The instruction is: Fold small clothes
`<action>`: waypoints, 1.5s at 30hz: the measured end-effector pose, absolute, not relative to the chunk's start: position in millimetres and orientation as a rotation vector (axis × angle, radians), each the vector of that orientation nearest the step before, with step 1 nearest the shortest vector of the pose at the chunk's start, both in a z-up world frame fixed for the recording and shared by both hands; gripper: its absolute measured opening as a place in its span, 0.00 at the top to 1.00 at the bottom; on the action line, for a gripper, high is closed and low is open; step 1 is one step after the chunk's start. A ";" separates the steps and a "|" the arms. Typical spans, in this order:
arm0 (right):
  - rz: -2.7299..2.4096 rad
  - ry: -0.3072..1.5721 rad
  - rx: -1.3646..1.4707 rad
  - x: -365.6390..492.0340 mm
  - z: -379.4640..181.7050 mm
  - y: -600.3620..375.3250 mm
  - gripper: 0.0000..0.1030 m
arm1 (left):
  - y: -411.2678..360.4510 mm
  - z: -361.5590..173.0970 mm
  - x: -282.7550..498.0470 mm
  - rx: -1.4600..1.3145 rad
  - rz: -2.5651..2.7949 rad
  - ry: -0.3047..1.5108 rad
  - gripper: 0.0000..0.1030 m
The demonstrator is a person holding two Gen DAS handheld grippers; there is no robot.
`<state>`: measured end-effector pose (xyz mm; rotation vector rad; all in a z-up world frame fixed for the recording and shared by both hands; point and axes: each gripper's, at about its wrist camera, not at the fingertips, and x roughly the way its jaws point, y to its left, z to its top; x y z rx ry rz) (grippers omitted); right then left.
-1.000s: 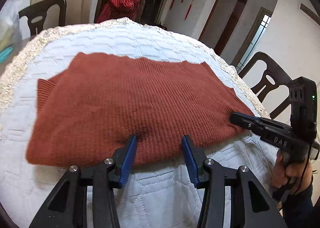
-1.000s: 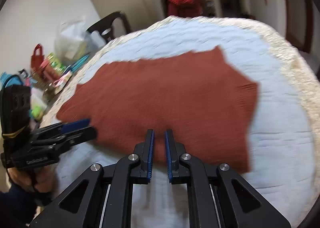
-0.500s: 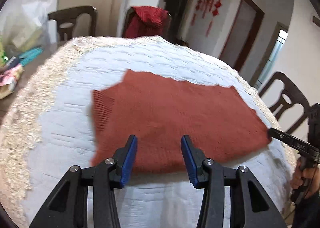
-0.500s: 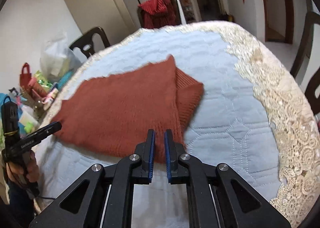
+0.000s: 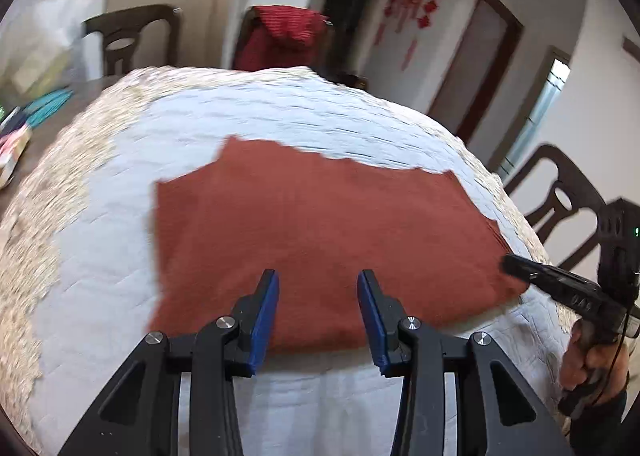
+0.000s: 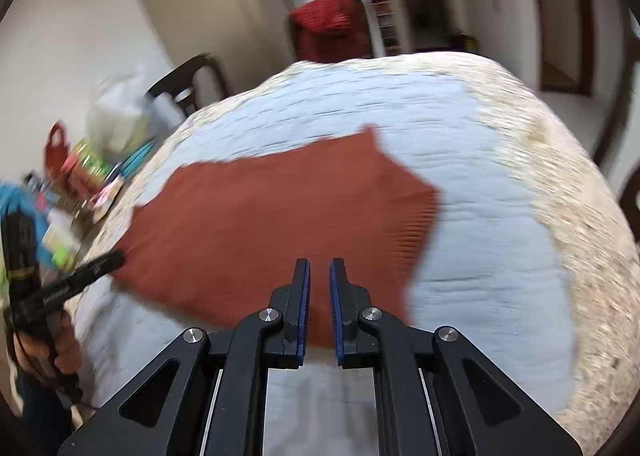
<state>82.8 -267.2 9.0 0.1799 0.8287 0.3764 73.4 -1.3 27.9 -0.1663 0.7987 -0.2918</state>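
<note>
A rust-red knitted sweater (image 5: 320, 236) lies folded flat on the white quilted table cover (image 5: 280, 108). In the right wrist view the sweater (image 6: 272, 224) shows a ribbed cuff at its right edge. My left gripper (image 5: 317, 276) hovers over the sweater's near edge. Its jaws are closing, with nothing clamped between the blue pads. It also shows at the sweater's left corner in the right wrist view (image 6: 116, 258). My right gripper (image 6: 319, 264) is shut over the near hem and holds nothing. The left wrist view has its tip (image 5: 510, 264) at the sweater's right corner.
The table cover has a lace border (image 6: 560, 160) running round its edge. Dark wooden chairs (image 5: 560, 196) stand around the table, one with a red garment (image 5: 288, 36) over its back. Bags and colourful clutter (image 6: 80, 168) lie at the table's left side.
The left wrist view has drawn back, so more of the table shows around the sweater. The left jaws stand slightly closer together. The right wrist view swung right, then back left. The sweater lies still.
</note>
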 end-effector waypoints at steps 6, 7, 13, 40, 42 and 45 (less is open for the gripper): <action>0.414 0.889 0.194 99.8 -11.3 -254.0 0.90 | -30.9 13.0 84.5 -0.065 -0.300 0.827 0.58; 0.416 0.885 0.199 98.6 -7.4 -257.3 0.90 | -29.8 16.8 84.2 -0.071 -0.309 0.822 0.58; 0.347 0.844 0.258 119.5 1.9 -280.1 0.90 | -9.2 25.7 112.0 -0.092 -0.211 0.784 0.58; 0.179 0.862 0.296 164.6 -16.8 -316.5 0.89 | 24.3 5.0 154.2 -0.131 -0.101 0.823 0.58; 0.183 0.867 0.292 164.4 -14.6 -317.2 0.88 | 24.1 8.0 152.9 -0.121 -0.097 0.824 0.58; 0.162 0.868 0.276 158.3 -5.9 -313.0 0.86 | 23.1 18.0 141.9 -0.115 -0.096 0.813 0.58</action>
